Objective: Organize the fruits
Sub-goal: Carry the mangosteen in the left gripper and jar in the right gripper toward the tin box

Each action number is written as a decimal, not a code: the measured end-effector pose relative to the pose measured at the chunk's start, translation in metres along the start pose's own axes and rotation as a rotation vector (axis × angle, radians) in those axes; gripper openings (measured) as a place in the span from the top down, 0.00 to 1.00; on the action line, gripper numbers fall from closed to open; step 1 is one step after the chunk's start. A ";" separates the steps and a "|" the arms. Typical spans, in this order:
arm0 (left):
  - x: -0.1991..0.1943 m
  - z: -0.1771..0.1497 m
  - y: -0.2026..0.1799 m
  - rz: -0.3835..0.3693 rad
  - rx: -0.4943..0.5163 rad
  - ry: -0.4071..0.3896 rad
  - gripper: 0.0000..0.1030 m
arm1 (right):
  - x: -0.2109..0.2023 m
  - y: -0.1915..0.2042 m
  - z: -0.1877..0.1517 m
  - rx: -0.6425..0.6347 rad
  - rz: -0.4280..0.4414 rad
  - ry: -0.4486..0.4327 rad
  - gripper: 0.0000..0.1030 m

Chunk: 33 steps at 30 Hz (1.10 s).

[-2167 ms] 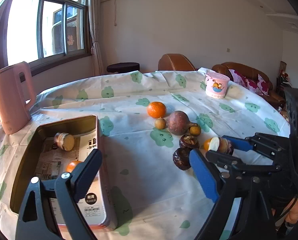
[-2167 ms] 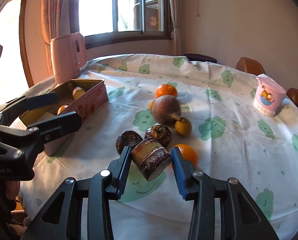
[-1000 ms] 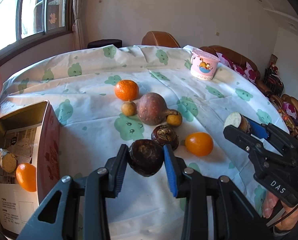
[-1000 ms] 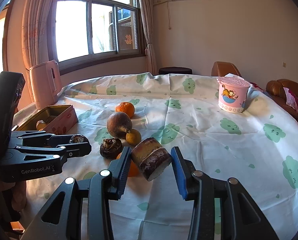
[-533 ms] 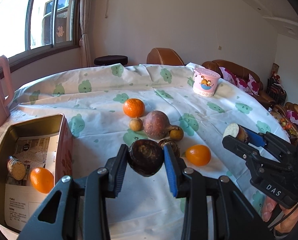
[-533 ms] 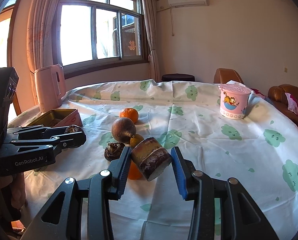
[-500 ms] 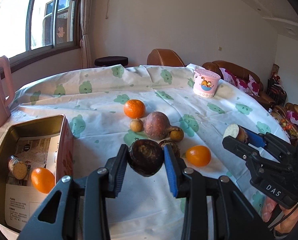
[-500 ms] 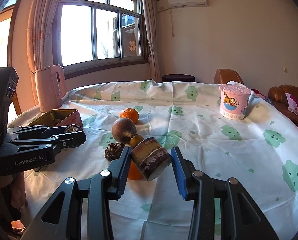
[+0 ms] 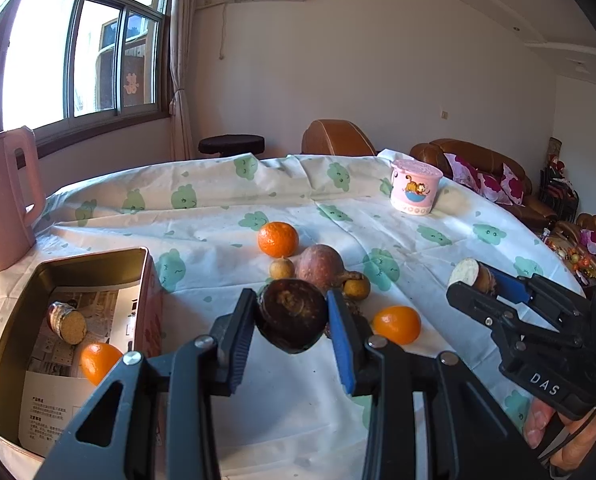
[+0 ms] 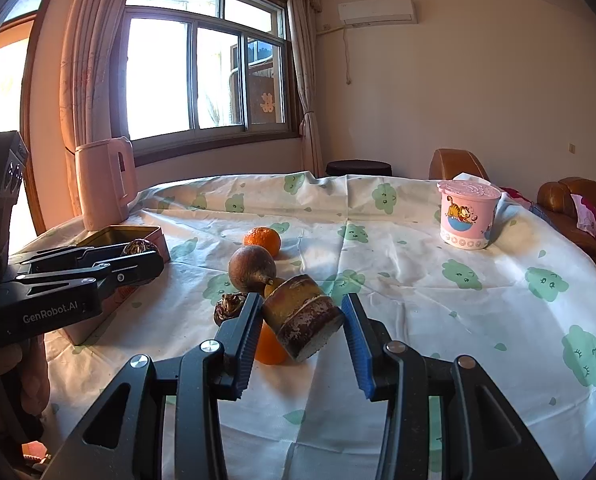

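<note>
My left gripper (image 9: 292,330) is shut on a dark brown round fruit (image 9: 292,316) and holds it above the table, right of the open tin box (image 9: 74,268). The box holds an orange (image 9: 98,362) and a cut brown piece (image 9: 68,322). My right gripper (image 10: 301,326) is shut on a brown cut tuber piece (image 10: 303,322), held above the table; it shows at right in the left wrist view (image 9: 471,276). On the cloth lie two oranges (image 9: 278,239) (image 9: 397,325), a large brown fruit (image 9: 319,262), two small yellow-brown fruits (image 9: 282,269) and a dark fruit (image 10: 228,307).
A pink kettle (image 9: 4,196) stands at the far left behind the box. A pink cartoon cup (image 9: 415,192) stands at the back right of the round table (image 9: 218,216). Chairs and a sofa (image 9: 481,164) lie beyond the table's far edge.
My left gripper closed on the dark round fruit, lifted it and has drifted left toward the box. My right gripper has kept the tuber piece raised and barely moved.
</note>
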<state>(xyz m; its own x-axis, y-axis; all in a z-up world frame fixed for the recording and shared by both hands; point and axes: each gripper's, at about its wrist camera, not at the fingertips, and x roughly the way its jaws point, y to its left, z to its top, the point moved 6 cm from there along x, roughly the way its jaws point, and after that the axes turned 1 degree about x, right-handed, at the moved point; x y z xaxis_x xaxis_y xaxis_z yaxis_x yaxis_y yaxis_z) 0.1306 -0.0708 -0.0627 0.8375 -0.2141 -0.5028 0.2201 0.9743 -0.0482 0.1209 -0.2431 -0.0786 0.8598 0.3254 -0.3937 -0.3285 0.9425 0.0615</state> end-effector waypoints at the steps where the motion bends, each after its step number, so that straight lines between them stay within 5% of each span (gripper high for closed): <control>1: -0.001 0.000 0.000 0.001 -0.001 -0.004 0.63 | 0.000 0.000 0.000 0.000 0.000 -0.002 0.58; 33: -0.019 0.005 0.004 0.036 -0.009 -0.097 0.63 | -0.014 0.004 0.003 -0.014 -0.003 -0.082 0.58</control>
<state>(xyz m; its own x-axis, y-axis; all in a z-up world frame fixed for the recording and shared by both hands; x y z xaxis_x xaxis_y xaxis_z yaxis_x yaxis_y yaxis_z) 0.1179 -0.0627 -0.0491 0.8892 -0.1845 -0.4187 0.1850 0.9819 -0.0399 0.1083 -0.2437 -0.0702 0.8898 0.3282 -0.3172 -0.3308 0.9425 0.0470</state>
